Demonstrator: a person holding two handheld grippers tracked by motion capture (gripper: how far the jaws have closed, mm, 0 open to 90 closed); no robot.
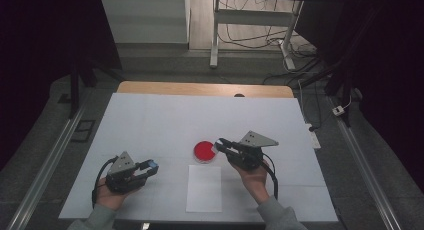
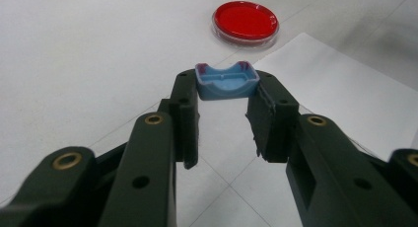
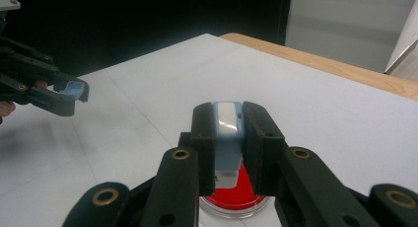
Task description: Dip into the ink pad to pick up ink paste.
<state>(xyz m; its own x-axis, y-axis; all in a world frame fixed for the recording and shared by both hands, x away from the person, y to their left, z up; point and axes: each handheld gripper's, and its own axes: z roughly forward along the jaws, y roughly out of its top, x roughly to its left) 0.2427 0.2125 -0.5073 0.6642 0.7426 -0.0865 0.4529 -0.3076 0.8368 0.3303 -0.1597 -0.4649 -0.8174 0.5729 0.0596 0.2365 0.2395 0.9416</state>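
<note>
A small blue cap (image 2: pixel 226 86), hollow side up, is pinched between the tips of my left gripper (image 2: pixel 226 83), which is shut on it just above the table. In the high view this gripper (image 1: pixel 149 167) is at the front left with the blue cap (image 1: pixel 153 165) at its tip. My right gripper (image 3: pixel 227 119) is shut on a pale blue block (image 3: pixel 226 138) with a white face. It hovers over a round red dish (image 3: pixel 236 200). From above, the right gripper (image 1: pixel 220 144) sits at the red dish's (image 1: pixel 204 151) right edge.
A white sheet of paper (image 1: pixel 204 188) lies in front of the dish, between my hands; it also shows in the left gripper view (image 2: pixel 340 94). The red dish (image 2: pixel 245 20) lies beyond the cap. The table (image 1: pixel 150 120) has a white cover and a wooden far edge (image 1: pixel 200 88).
</note>
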